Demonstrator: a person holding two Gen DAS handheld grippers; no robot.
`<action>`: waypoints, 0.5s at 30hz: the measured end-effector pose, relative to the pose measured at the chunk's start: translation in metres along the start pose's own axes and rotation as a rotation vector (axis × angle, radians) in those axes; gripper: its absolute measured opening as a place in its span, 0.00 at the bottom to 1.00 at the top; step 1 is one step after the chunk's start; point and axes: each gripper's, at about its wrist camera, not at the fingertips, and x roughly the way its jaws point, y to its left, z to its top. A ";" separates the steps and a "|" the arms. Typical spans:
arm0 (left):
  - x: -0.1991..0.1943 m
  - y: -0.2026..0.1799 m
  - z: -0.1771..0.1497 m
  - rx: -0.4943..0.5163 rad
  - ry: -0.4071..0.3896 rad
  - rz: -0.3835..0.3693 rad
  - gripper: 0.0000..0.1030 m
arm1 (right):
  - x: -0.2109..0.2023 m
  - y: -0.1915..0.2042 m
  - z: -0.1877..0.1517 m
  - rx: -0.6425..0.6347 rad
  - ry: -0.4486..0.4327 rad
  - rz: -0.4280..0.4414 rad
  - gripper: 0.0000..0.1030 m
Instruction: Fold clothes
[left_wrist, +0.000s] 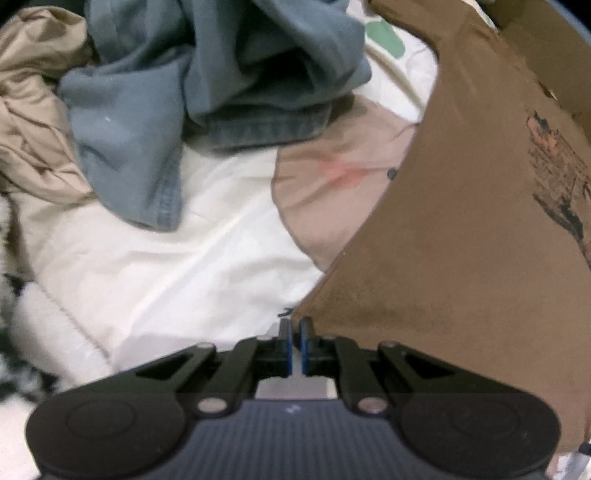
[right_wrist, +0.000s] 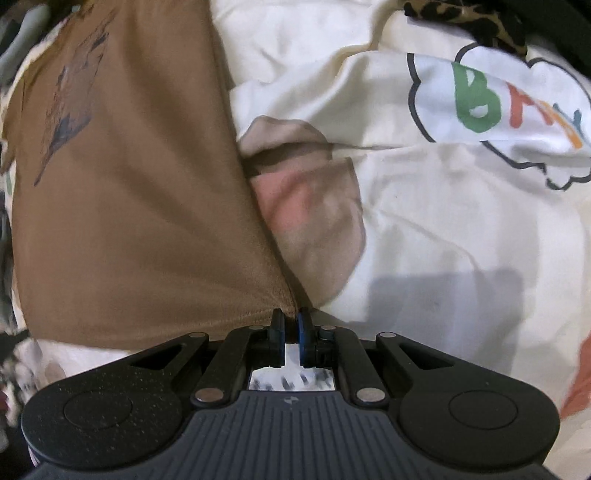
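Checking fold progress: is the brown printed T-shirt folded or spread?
Spread: brown printed T-shirt stretched flat, single layer, corners pinched by both jaws.

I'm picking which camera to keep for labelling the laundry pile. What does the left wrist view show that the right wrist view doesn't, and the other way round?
Only the left wrist view shows the crumpled blue-grey garment and the beige fabric at the left edge.

Only the right wrist view shows the cloud print with coloured letters and a leopard-pattern cloth at the top.

Both show the brown T-shirt with its dark chest print, lying on the cream bedsheet. In each view, the gripper's jaws are shut on a corner of the shirt: left gripper, right gripper.
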 end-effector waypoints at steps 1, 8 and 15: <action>0.002 0.001 -0.001 -0.009 0.000 -0.008 0.06 | 0.001 0.000 0.000 0.004 -0.013 0.004 0.07; -0.022 0.008 -0.007 0.068 -0.083 -0.022 0.35 | -0.025 -0.004 -0.012 -0.076 -0.121 0.006 0.43; -0.028 0.000 -0.012 0.258 -0.112 -0.039 0.36 | -0.025 0.009 -0.018 -0.217 -0.155 -0.024 0.43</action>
